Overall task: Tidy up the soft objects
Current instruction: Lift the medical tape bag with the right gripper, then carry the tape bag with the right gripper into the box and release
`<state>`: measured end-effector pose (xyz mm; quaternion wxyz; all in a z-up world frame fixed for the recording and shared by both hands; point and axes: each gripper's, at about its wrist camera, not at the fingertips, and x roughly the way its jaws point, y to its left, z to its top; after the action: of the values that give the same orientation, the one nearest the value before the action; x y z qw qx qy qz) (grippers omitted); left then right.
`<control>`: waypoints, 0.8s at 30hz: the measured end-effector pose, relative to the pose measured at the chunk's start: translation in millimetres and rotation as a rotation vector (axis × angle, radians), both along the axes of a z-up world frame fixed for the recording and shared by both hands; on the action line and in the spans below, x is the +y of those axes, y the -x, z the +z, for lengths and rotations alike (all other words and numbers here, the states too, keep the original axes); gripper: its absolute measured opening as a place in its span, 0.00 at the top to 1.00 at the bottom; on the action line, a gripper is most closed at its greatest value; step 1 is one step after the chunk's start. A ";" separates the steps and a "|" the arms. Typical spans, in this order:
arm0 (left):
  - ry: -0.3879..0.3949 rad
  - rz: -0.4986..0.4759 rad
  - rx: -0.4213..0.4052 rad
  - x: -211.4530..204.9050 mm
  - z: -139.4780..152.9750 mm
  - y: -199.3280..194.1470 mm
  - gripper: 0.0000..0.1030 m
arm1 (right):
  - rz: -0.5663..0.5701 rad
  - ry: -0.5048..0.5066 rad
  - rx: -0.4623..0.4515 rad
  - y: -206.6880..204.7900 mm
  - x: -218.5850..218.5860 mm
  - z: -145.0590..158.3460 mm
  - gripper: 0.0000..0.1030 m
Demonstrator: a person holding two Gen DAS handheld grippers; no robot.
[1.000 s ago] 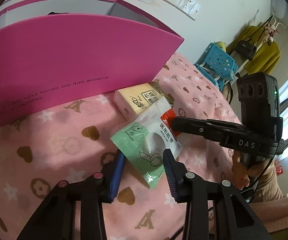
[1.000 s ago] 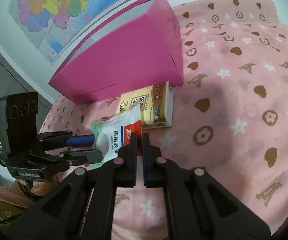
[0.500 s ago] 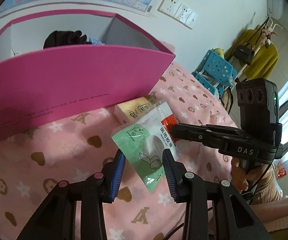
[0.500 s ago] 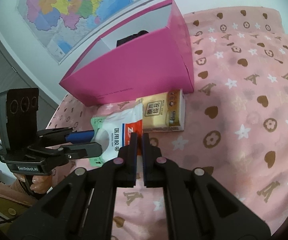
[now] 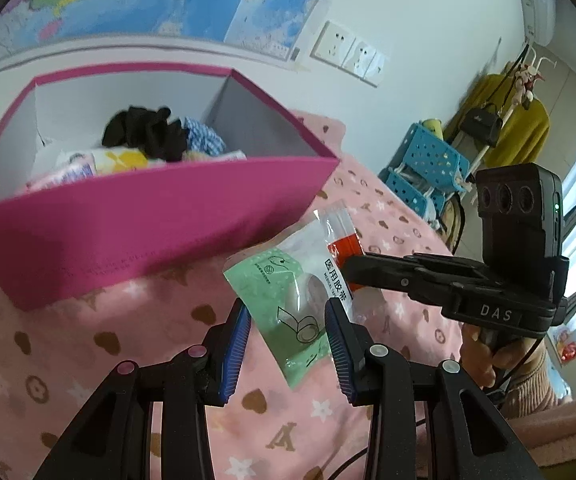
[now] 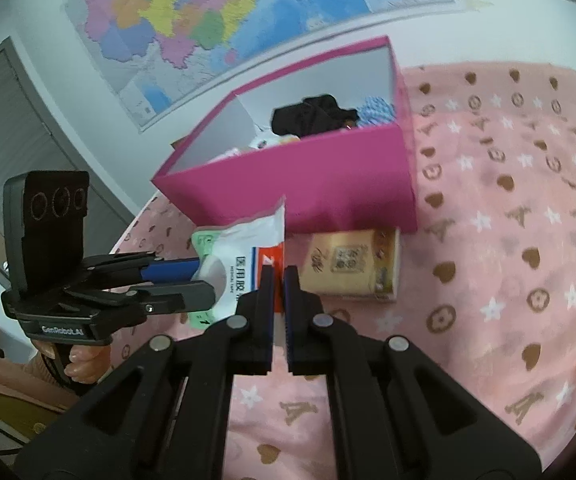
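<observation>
A pink blanket (image 6: 508,240) is covering the whole surface, giving the soft things a padded bed to lie on. At 12 o'clock in both views a magenta box (image 5: 159,224) is standing open, its mouth facing up so items can be dropped in; dark cloth (image 5: 147,132) and other soft pieces are already lying inside. A tissue pack (image 6: 352,264) is resting on the blanket just in front of the box, at 1 o'clock from the right gripper (image 6: 279,280), and probably awaiting its turn.

The packet (image 5: 300,284), a thin sachet, is hanging in the air at the middle of the left view, clear of the blanket and below the box rim. The left gripper (image 5: 288,320) is pinching its green end between the blue pads, while the right gripper is clamping its red edge at 3 o'clock. Two grips are likely keeping the floppy film flat and steady for carrying toward the box.
</observation>
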<state>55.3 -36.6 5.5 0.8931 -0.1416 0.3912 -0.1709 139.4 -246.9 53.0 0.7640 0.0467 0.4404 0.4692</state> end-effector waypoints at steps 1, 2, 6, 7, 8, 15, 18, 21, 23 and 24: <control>-0.001 0.004 -0.005 0.6 2.3 0.0 0.63 | 0.007 -0.001 -0.013 0.4 2.7 3.3 0.95; -0.004 0.009 -0.010 1.4 4.6 0.3 0.63 | 0.010 -0.003 -0.018 0.6 4.2 5.3 0.95; 0.002 0.019 -0.032 7.0 14.2 0.1 0.63 | 0.020 -0.016 -0.044 0.0 9.3 13.9 0.95; 0.003 0.021 -0.037 7.7 16.6 -0.6 0.63 | 0.022 -0.019 -0.050 -0.3 10.3 15.8 0.95; 0.001 0.022 -0.044 8.6 19.2 -0.9 0.63 | 0.026 -0.022 -0.056 -0.9 11.5 18.2 0.95; -0.019 0.036 -0.091 14.5 38.0 -11.2 0.63 | 0.039 -0.044 -0.119 -9.8 20.3 39.1 0.95; -0.032 0.044 -0.111 17.7 46.2 -19.1 0.63 | 0.042 -0.051 -0.140 -18.0 25.0 45.9 0.95; -0.040 0.050 -0.129 21.7 55.1 -30.1 0.63 | 0.041 -0.062 -0.151 -28.4 29.7 51.8 0.95; -0.047 0.055 -0.137 23.5 59.6 -38.0 0.63 | 0.038 -0.070 -0.156 -36.3 32.1 55.1 0.95; -0.052 0.057 -0.142 24.2 61.8 -42.9 0.63 | 0.033 -0.074 -0.158 -40.4 33.3 56.8 0.95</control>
<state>98.2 -12.3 67.3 0.9264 -0.1171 0.3272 -0.1450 179.8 -213.6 109.8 0.7864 0.0306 0.3616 0.4999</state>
